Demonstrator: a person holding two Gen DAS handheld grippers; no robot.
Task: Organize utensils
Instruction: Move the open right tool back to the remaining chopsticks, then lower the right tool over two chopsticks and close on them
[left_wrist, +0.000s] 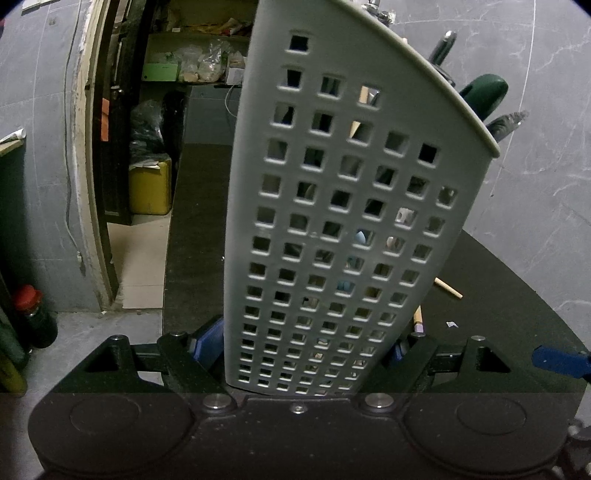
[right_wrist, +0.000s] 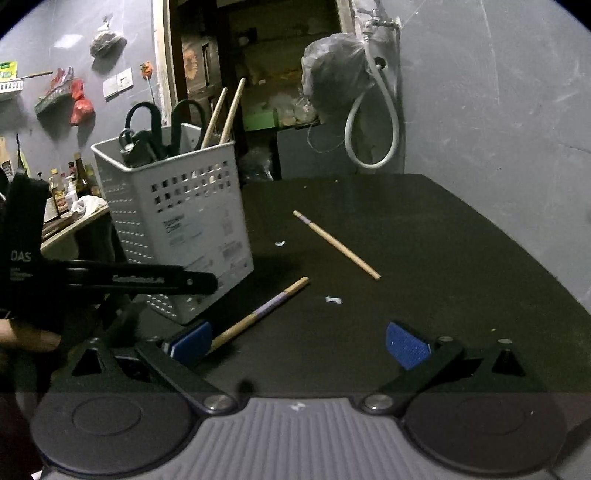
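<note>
Clamped by the left gripper (left_wrist: 303, 350) low on its two sides: a pale grey perforated utensil holder (left_wrist: 332, 221), filling the middle of the left wrist view, blue pads (left_wrist: 207, 345) pressed against its walls, jaws narrowed to the holder's width. Tilted toward the upper right of that frame, with a dark green handle (left_wrist: 484, 92) and a metal-tipped handle (left_wrist: 443, 46) poking past its rim. Beyond its lower right edge, a short stretch of chopstick (left_wrist: 447, 287) on the black tabletop (left_wrist: 498, 295). In the right wrist view, the right gripper (right_wrist: 299, 343) spread to its widest, nothing between the jaws, blue pads (right_wrist: 406, 345) low over the tabletop (right_wrist: 424, 240). Just beside the left pad, touching or nearly so, one end of a wooden chopstick with a lilac band (right_wrist: 258, 314), slanting up toward centre frame. Farther out, a second chopstick (right_wrist: 336, 243) lying apart from the first, angled from upper left to lower right. Small white scraps (right_wrist: 332, 300) between and near the two. At left of frame, the same holder (right_wrist: 177, 229) with black scissors (right_wrist: 162, 125) and two more chopsticks (right_wrist: 225, 114) standing in it, a printed label on its facing wall. Across its lower part, the black bar of the left gripper (right_wrist: 110, 278), with a fingertip (right_wrist: 26, 338) at the far left edge. Behind, grey wall, a looped hose (right_wrist: 373, 122) at upper centre, bottles (right_wrist: 70, 181) on a counter at far left.
</note>
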